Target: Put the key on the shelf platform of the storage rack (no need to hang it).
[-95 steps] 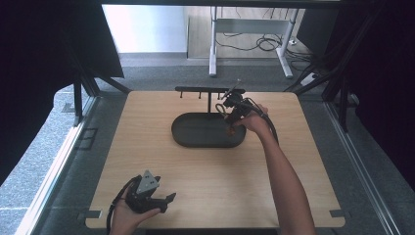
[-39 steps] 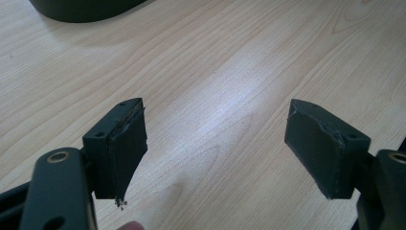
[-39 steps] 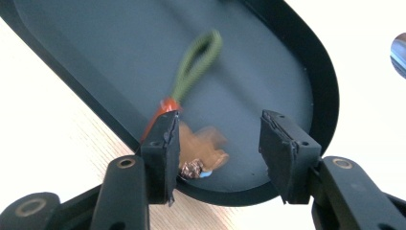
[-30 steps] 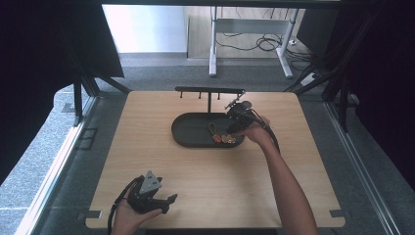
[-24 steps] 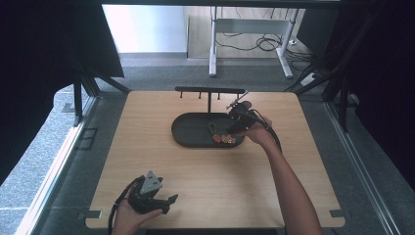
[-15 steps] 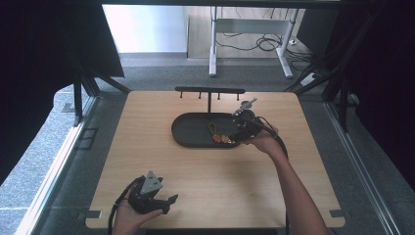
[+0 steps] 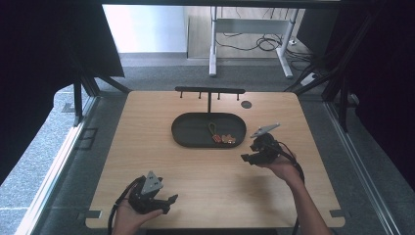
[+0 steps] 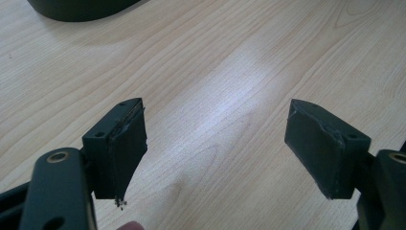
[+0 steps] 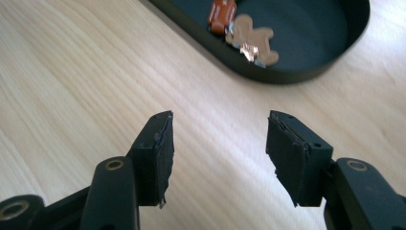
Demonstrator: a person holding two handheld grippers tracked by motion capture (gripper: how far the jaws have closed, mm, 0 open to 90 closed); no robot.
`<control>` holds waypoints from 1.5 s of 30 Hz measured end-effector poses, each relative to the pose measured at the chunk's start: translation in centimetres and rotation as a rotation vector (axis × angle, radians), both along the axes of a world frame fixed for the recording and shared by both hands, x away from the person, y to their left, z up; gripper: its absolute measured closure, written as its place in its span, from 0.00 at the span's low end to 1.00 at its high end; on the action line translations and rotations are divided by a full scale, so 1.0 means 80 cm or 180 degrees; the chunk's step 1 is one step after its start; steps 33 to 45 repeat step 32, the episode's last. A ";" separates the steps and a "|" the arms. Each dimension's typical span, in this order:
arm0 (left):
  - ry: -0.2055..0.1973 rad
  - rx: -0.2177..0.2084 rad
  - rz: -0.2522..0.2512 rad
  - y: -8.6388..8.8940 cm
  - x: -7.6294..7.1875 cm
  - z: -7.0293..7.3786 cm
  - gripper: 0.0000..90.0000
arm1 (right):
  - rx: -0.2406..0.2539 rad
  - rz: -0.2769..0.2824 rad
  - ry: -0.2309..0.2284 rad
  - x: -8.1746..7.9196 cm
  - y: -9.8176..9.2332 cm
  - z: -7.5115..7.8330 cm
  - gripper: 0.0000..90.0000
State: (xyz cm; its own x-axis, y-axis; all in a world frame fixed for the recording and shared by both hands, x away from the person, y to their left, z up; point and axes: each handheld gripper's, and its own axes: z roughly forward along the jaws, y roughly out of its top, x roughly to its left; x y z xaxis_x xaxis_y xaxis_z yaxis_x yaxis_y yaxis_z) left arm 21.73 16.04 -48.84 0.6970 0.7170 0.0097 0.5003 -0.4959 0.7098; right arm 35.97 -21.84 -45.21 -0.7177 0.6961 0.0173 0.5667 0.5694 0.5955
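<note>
High view: right gripper (image 7: 247,157) sits off the tray (image 7: 182,136) rim, fingers apart, empty, just opened; bare bench (image 7: 147,117) all around.

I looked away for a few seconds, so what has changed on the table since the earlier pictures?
The right gripper has pulled back from the black oval tray toward the table's near right, jaws just opened, empty. The small orange and brown keychain charms now lie in the tray. The left gripper stayed open at the near edge; tray and black hook rack unmoved.

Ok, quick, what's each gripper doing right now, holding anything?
Left gripper: open, empty, over bare wooden table.
Right gripper: open, jaws just opening, nothing between them, beside the black oval tray.
</note>
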 end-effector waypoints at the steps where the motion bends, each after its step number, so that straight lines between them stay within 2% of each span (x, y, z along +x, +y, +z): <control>1: -0.0002 0.0001 0.0002 0.000 0.000 0.000 0.25 | 0.0022 -0.0023 0.0002 -0.005 -0.005 -0.002 0.48; 9: 0.0010 0.0027 0.0033 0.002 0.001 -0.002 0.25 | 0.0177 -0.0103 -0.0064 -0.049 -0.040 -0.024 0.48; 13: 0.0021 0.0051 0.0054 0.002 0.002 -0.004 0.25 | 0.0158 -0.0181 -0.0063 -0.065 -0.053 -0.042 0.49; 16: 0.0028 0.0063 0.0096 0.003 0.004 -0.006 0.25 | 0.0303 -0.0220 -0.0093 -0.076 -0.059 -0.054 0.50; 18: 0.0026 0.0063 0.0106 0.004 0.005 -0.007 0.25 | 0.0280 -0.0181 -0.0043 -0.077 -0.060 -0.059 0.49; 19: 0.0033 0.0064 0.0118 0.004 0.005 -0.007 0.25 | 0.0241 -0.0193 -0.0062 -0.077 -0.062 -0.059 0.49; 22: 0.0034 0.0079 0.0117 0.004 0.006 -0.008 0.25 | 0.0341 -0.0286 -0.0114 -0.079 -0.070 -0.057 0.49; 32: 0.0032 0.0059 0.0096 0.002 0.005 -0.006 0.25 | 0.0324 -0.0455 -0.0232 -0.086 -0.086 -0.062 0.44; 45: 0.0032 0.0059 0.0096 0.002 0.005 -0.006 0.25 | 0.0324 -0.0455 -0.0232 -0.086 -0.086 -0.062 0.44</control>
